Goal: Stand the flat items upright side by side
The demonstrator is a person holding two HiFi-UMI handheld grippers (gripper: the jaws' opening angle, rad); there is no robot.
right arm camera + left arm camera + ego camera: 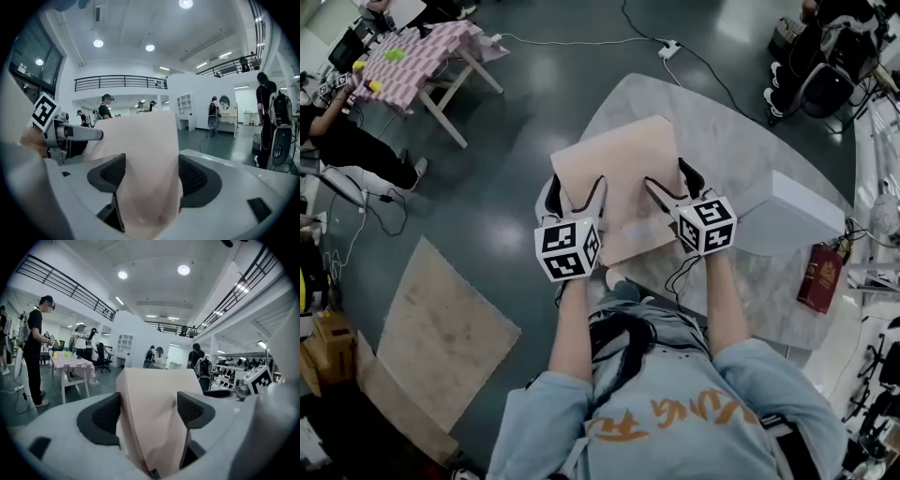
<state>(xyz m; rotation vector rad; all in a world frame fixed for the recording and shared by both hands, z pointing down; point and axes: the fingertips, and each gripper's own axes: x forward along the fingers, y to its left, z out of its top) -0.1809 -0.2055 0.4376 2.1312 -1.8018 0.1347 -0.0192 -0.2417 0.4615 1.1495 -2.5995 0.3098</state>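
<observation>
Evidently early going: nothing stands upright yet on the marble worktop (727, 122), the white box (787, 214) lies flat near its right edge, and the left gripper (577, 192) and right gripper (667, 178), forearms reaching forward in parallel, each clamp the pale pink flat item (623, 155) by its near edge, over the worktop's left edge.

Matt card, polished stone, glossy floor

The pink board (623, 183) looked matt and smooth, like card (no sheen); the tabletop (741, 131) was polished marble-look, the dark floor (516, 122) glossy, and the left gripper (150, 411) was smooth grey plastic with ribbed black pads (105, 416).
</observation>
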